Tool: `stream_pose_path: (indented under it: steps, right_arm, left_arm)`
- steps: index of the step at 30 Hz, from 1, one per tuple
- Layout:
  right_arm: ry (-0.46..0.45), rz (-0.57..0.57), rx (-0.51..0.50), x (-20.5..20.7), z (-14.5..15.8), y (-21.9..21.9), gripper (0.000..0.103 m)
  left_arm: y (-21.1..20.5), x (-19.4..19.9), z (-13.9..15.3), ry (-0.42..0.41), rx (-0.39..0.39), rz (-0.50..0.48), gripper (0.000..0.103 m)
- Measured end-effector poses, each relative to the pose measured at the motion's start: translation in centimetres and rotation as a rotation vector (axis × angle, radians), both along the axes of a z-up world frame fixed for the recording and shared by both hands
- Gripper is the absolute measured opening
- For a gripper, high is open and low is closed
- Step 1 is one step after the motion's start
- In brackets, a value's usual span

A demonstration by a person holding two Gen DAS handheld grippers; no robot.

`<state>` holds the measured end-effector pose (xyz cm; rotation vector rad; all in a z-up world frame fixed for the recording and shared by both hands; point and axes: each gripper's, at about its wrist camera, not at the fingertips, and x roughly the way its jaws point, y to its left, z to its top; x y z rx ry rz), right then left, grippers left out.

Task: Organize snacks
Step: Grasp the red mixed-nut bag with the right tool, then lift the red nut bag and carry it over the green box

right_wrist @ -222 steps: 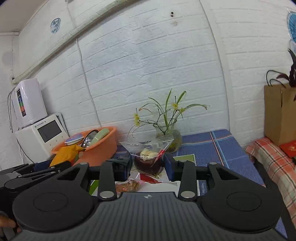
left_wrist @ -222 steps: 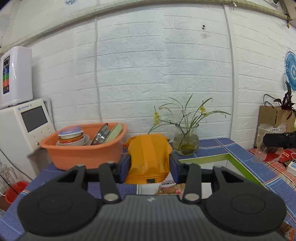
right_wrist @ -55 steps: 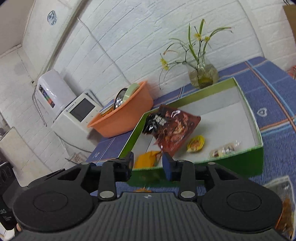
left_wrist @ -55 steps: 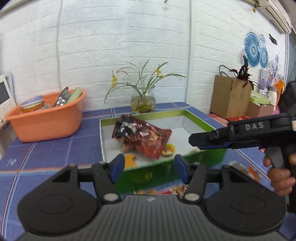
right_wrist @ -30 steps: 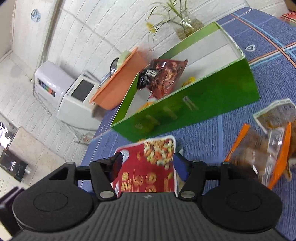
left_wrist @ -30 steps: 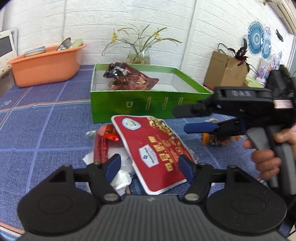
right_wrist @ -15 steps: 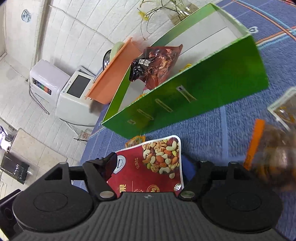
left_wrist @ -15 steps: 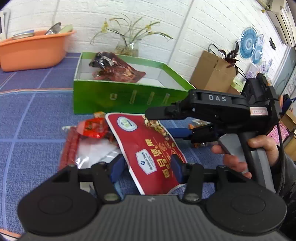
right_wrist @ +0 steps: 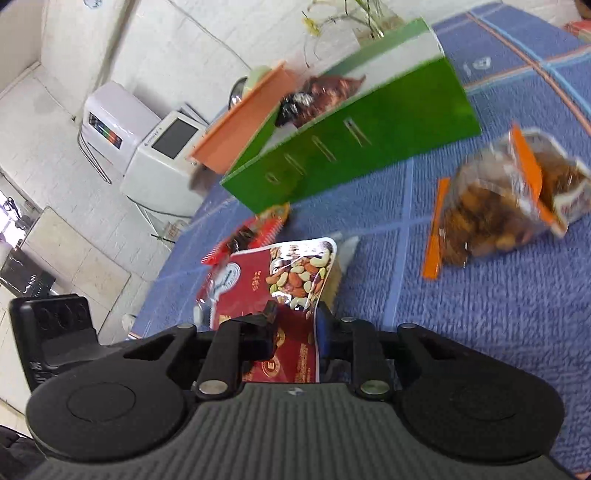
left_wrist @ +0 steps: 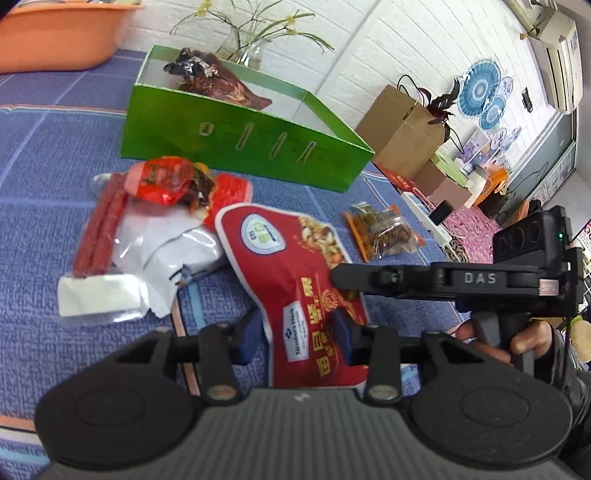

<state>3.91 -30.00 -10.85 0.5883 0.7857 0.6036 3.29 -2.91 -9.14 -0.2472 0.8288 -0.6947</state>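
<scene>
A red bag of mixed nuts [left_wrist: 291, 273] lies on the blue tablecloth in front of the green box [left_wrist: 236, 136]. My left gripper [left_wrist: 297, 330] has its jaws around the bag's near end. My right gripper [right_wrist: 295, 328] comes in from the right and has its jaws closed on the same bag [right_wrist: 280, 280]; it shows in the left wrist view [left_wrist: 338, 277]. A dark red snack bag [left_wrist: 218, 81] lies inside the box.
A clear pack of red sausages [left_wrist: 103, 236] and a small red packet [left_wrist: 162, 181] lie left of the nut bag. A clear bag of snacks with orange edges [right_wrist: 491, 206] lies to the right. An orange basin [left_wrist: 62, 33], a flower vase [left_wrist: 240, 48] and a brown paper bag [left_wrist: 402, 140] stand behind.
Both grippers have moved down onto the red nut bag and their jaws have narrowed around it. Earlier they dropped snacks into the green box.
</scene>
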Motion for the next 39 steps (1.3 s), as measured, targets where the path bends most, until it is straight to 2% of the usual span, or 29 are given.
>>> stream_pose_path:
  steps: [4, 6, 8, 14, 20, 29, 39]
  right_arm:
    - [-0.056, 0.034, -0.05, -0.2, 0.3, 1.0, 0.024]
    - [-0.085, 0.025, -0.075, -0.6, 0.8, 1.4, 0.01]
    - [-0.116, 0.011, -0.097, -1.1, 1.5, 1.5, 0.005]
    - [-0.232, -0.005, -0.157, -2.0, 4.1, 2.4, 0.005]
    - [-0.331, -0.029, -0.158, -1.2, 5.7, 3.3, 0.005]
    - [-0.396, -0.075, -0.147, 1.8, 6.4, 5.5, 0.005]
    - [-0.428, -0.082, -0.146, 2.0, 7.4, 5.8, 0.005]
  left_arm:
    - [-0.1, -0.7, 0.2, -0.012, 0.02, 0.002, 0.031]
    - [-0.2, -1.1, 0.5, -0.029, 0.028, -0.001, 0.029]
    - [-0.4, -1.4, 1.0, -0.057, 0.044, -0.003, 0.028]
    - [-0.7, -2.1, 2.9, -0.143, 0.071, -0.011, 0.025]
    - [0.1, -1.9, 4.5, -0.22, 0.058, 0.045, 0.025]
    - [0.8, 0.4, 5.8, -0.273, 0.086, 0.171, 0.025]
    - [1.4, 1.0, 6.6, -0.298, 0.082, 0.165, 0.025]
